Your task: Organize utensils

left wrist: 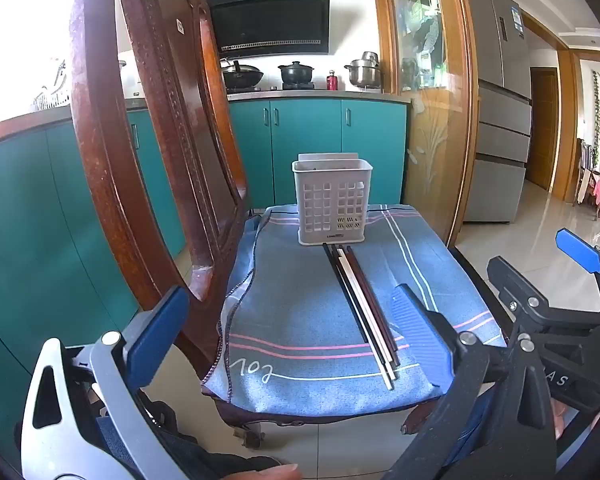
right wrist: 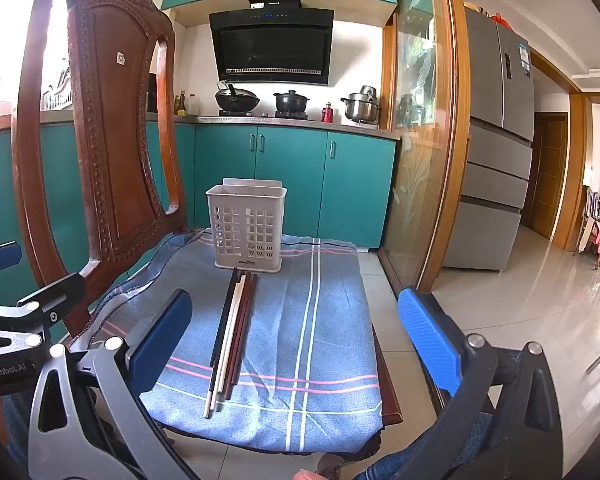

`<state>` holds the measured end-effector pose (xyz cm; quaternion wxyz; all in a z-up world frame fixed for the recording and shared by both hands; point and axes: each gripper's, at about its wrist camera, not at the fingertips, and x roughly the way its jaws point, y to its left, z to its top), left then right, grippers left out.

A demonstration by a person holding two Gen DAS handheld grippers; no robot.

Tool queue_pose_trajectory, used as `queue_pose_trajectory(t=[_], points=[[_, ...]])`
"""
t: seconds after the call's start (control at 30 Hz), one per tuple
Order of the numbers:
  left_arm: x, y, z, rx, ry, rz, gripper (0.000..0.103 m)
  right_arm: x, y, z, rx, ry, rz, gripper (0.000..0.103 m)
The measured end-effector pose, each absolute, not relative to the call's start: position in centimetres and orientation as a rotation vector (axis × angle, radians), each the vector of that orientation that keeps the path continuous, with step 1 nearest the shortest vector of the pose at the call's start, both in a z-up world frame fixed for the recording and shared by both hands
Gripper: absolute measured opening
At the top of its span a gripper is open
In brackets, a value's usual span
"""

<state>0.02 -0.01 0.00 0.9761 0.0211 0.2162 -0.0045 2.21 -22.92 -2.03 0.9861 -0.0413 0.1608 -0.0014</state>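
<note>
a bundle of chopsticks point(right wrist: 232, 336) lies on the blue cloth point(right wrist: 320, 320) covering the chair seat, far tips just short of the white holder point(right wrist: 246, 228). they look light, stiff and slippery, likely to roll, so pinch one mid-length. the left gripper point(left wrist: 292, 340) and right gripper point(right wrist: 296, 344) both hang spread wide, holding nothing.

In the centre of the frame a white perforated utensil holder point(right wrist: 247, 229) stands upright on a blue striped cloth point(right wrist: 308, 328) draped over the seat of a carved wooden chair point(right wrist: 100, 128), whose back fills the left side. A bundle of chopsticks point(right wrist: 231, 332), black, cream and dark red, lies flat on the cloth, its far ends just below the holder's base. Along the bottom, the right gripper point(right wrist: 296, 344) hangs with its blue pads wide apart, nothing between them. At the left edge, part of the left gripper point(right wrist: 24, 320) shows.
</note>
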Motion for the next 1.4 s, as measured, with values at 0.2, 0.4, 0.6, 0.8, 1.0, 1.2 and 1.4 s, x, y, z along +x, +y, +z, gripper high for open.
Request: queue_pose_trajectory(t=[0.2,0.4,0.6,0.8,1.0,1.2,1.4], points=[[0.02,0.02,0.0,0.041,0.436,-0.009,0.1,2.26,-22.92,-2.11,-0.08,0.327,-0.002,0.101],[0.03,0.18,0.03,0.035,0.44,-0.006,0.1,2.25,-23.0,-2.13,-0.08,0.328,-0.001,0.101],[-0.05,0.32,0.12,0.034,0.442,-0.004,0.1,2.35,-23.0,-2.29,-0.082,0.33,-0.002,0.101],[0.11,0.25,-0.17,0.038,0.445,-0.008,0.1,2.3,-23.09,-2.44,-0.081,0.332,-0.001,0.101],[0.16,0.28,-0.52,0.038,0.446,-0.007,0.1,2.33,-23.19,-2.45,-0.08,0.332,0.0,0.101],[0.22,0.16,-0.6,0.038,0.449,-0.01,0.1,2.52,-23.21,-2.34,-0.081,0.335,-0.002,0.101],[0.19,0.01,-0.8,0.038,0.456,-0.008,0.1,2.4,-23.35,-3.01,-0.077,0.343,0.002,0.101]])
